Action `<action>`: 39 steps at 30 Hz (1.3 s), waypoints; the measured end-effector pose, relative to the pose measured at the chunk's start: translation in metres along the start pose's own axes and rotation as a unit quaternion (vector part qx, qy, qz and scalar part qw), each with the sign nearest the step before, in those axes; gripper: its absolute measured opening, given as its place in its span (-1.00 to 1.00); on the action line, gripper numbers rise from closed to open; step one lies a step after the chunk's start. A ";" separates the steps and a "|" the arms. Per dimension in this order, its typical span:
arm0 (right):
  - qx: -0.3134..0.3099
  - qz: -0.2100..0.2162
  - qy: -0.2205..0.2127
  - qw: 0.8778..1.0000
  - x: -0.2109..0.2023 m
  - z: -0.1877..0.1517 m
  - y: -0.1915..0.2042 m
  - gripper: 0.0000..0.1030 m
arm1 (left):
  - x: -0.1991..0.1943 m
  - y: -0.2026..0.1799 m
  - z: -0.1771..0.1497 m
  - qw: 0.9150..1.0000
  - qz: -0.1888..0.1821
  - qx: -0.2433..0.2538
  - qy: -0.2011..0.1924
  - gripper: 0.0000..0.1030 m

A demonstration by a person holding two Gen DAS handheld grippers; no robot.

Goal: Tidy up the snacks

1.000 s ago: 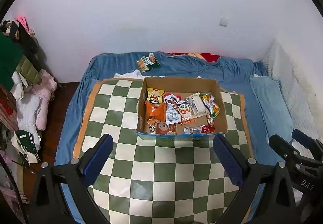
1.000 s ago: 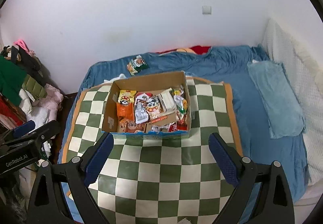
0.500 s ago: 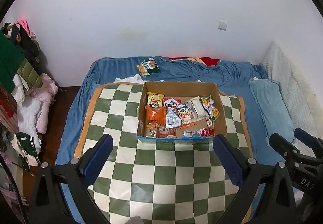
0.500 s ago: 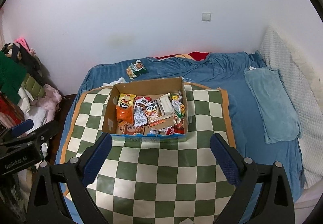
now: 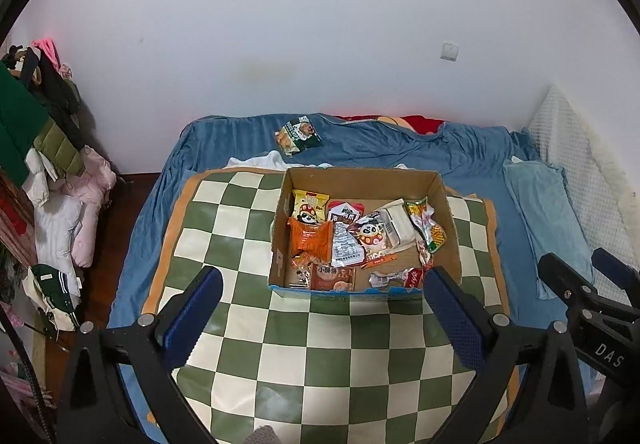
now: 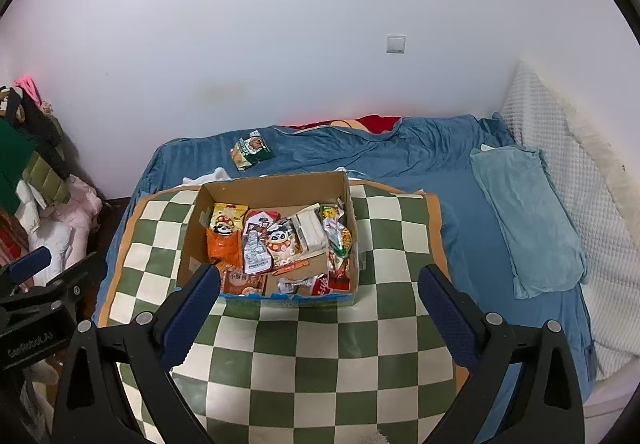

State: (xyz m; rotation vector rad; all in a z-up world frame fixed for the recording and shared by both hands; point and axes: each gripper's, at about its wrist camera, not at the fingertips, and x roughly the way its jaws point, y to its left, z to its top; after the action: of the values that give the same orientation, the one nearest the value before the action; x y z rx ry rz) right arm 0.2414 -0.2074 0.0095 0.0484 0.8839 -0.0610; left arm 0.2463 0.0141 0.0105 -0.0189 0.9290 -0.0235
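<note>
**Both grippers wide, box of snacks ahead**

The left gripper (image 5: 320, 308) holds its jaws spread wide with nothing between them; the right gripper (image 6: 318, 306) does the same. Each hangs above the checkered mat (image 5: 240, 228), clear of it.

From the left wrist view the cardboard box (image 5: 362, 178) sits on the mat at 12 o'clock, just past the fingertips. Its near wall hides the lower edges of the front packets. Inside, the snacks (image 5: 352, 236) overlap so much that an exact count cannot be made; two panda-printed packets, one orange packet and one white packet stand out. Print on most wrappers is too small to read.

One lone green packet (image 5: 298, 134) lies on the blue bedsheet (image 5: 400, 152) beyond the box, at about 11 o'clock, well apart from it.

One blue pillow (image 6: 528, 220) lies at 2 o'clock in the right wrist view. A heap of clothes (image 5: 60, 180) at 9 o'clock is cut off by the lens edge.
</note>
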 end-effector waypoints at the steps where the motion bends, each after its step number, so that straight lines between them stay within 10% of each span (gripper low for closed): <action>1: 0.002 0.000 0.001 1.000 0.004 0.001 -0.001 0.96 | 0.003 0.000 0.001 1.000 0.000 -0.001 0.003 1.00; 39: 0.004 -0.011 0.023 1.000 0.041 -0.003 -0.004 0.96 | 0.037 0.002 -0.005 0.999 0.009 -0.004 0.036 1.00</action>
State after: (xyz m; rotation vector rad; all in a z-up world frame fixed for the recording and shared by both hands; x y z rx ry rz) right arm 0.2647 -0.2130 -0.0237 0.0468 0.9301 -0.0841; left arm 0.2644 0.0147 -0.0225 -0.0174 1.0011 -0.0049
